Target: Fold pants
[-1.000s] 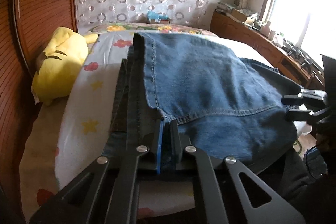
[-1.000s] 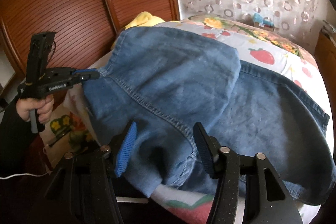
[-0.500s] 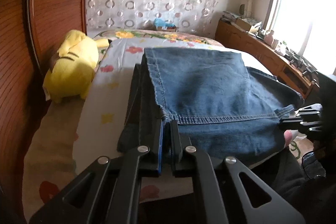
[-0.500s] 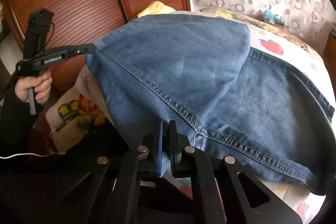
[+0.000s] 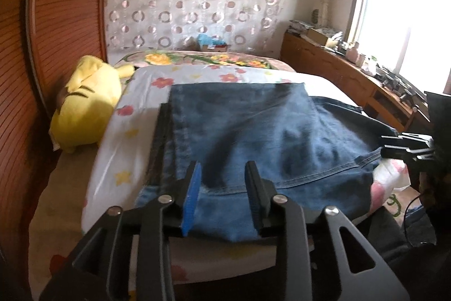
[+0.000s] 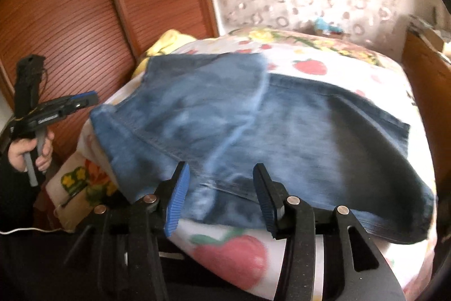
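Nearest, the left gripper (image 5: 222,188) has just been opening, its jaws parted above the pants' (image 5: 267,137) hem edge, pads clear of the denim. Likewise the right gripper (image 6: 220,191) has just opened, gripping nothing. Beyond them the blue jeans lie folded over on the flowered bedspread (image 5: 135,114). Farther back sits a yellow plush toy (image 5: 84,109) beside the wooden wardrobe (image 5: 62,33).

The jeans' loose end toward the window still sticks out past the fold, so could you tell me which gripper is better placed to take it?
Probably the right gripper: its open jaws hover nearer that side of the jeans; the left gripper is opposite.
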`<state>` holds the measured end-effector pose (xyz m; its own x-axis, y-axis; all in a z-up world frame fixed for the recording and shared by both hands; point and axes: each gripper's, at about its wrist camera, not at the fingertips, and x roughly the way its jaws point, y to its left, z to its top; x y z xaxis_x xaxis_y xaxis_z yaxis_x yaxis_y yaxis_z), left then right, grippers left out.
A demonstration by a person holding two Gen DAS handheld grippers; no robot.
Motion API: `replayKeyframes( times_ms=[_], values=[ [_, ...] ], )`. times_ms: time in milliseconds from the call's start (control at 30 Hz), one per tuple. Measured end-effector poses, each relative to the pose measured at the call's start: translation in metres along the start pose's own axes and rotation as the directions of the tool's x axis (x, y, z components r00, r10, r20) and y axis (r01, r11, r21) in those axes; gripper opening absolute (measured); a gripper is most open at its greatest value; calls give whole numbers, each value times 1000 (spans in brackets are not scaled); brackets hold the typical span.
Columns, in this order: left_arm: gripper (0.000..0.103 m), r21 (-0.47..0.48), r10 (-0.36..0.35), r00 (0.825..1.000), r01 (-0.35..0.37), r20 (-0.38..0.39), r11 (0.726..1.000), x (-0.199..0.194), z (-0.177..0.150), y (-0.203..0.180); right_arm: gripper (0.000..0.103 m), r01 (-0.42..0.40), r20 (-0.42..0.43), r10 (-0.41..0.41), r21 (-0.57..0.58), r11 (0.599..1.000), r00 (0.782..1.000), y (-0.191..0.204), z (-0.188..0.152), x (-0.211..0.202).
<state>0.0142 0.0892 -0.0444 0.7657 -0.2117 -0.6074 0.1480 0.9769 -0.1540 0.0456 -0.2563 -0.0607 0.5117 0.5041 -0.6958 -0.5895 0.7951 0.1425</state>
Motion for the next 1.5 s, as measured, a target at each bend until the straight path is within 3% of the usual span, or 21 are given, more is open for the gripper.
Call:
replayKeyframes(
  times_ms=[267, 433, 600, 900, 1100, 1500],
  values=[
    [39, 86, -45, 998, 48, -38, 995, 35, 18, -51, 49, 167, 64, -172, 82, 983, 983, -80, 0, -42],
    [39, 124, -82, 994, 89, -67, 988, 55, 27, -83, 49, 261, 44, -268, 125, 957, 962, -138, 1, -48],
    [39, 147, -90, 987, 109, -132, 983, 83, 30, -107, 49, 297, 14, -303, 156, 942, 953, -178, 7, -39],
    [39, 143, -83, 980, 110, -178, 984, 104, 30, -133, 49, 286, -39, -284, 167, 944, 958, -214, 17, -13],
    [39, 175, -83, 983, 111, -162, 978, 101, 38, -147, 49, 253, -81, -242, 178, 951, 967, -234, 27, 12],
    [39, 209, -98, 985, 127, -144, 970, 100, 49, -166, 48, 275, -139, -254, 163, 947, 957, -243, 34, 44]
  ],
)
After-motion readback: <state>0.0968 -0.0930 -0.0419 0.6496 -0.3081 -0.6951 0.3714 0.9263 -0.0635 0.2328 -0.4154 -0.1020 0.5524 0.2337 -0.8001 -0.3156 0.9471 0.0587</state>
